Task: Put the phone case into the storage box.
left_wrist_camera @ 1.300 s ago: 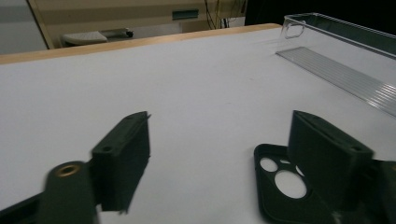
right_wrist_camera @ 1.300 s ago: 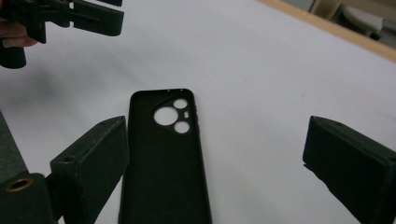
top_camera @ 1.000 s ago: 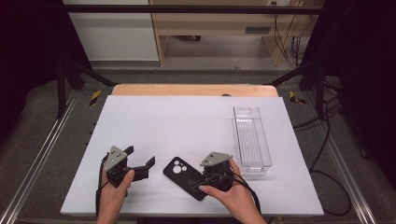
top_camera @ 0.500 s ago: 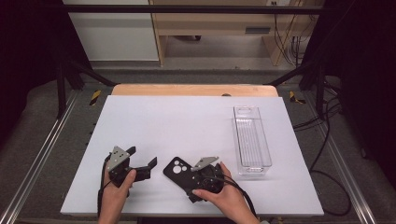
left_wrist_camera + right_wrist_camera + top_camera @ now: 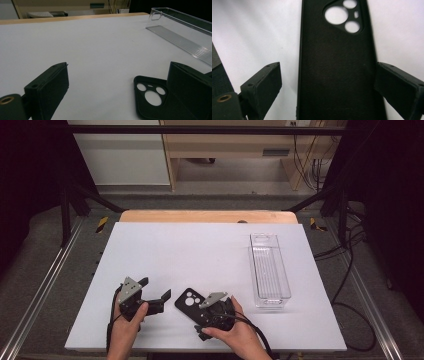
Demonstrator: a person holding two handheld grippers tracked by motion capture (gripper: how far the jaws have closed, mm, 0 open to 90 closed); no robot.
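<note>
White tabletop [image 5: 200,255] takes up most of the high view, with a wooden strip along its far edge. Toward three o'clock of the table's middle stands a long clear plastic bin [image 5: 270,270], empty, its length running from near to far. At about six o'clock, close to the near edge, a black phone case [image 5: 192,304] lies flat with its camera cut-outs at the far-left end; it is well apart from the bin.

The right gripper [image 5: 207,312] sits low over the case's near end. In the right gripper view the case [image 5: 337,65] runs up between the two black jaws: the right-hand jaw meets the case's edge, while white table shows between the left-hand jaw and the other edge. The jaws have just been closing with the case between them, but they are not yet pinching it.

The left gripper [image 5: 155,295], at nine o'clock of the case, hangs with jaws spread and nothing between them; its own view looks across the table to the case [image 5: 152,97].

Judged from this, the step in hand is the grasp of the case. The next move calls for closing both jaws squarely on its long edges before any lift
</note>
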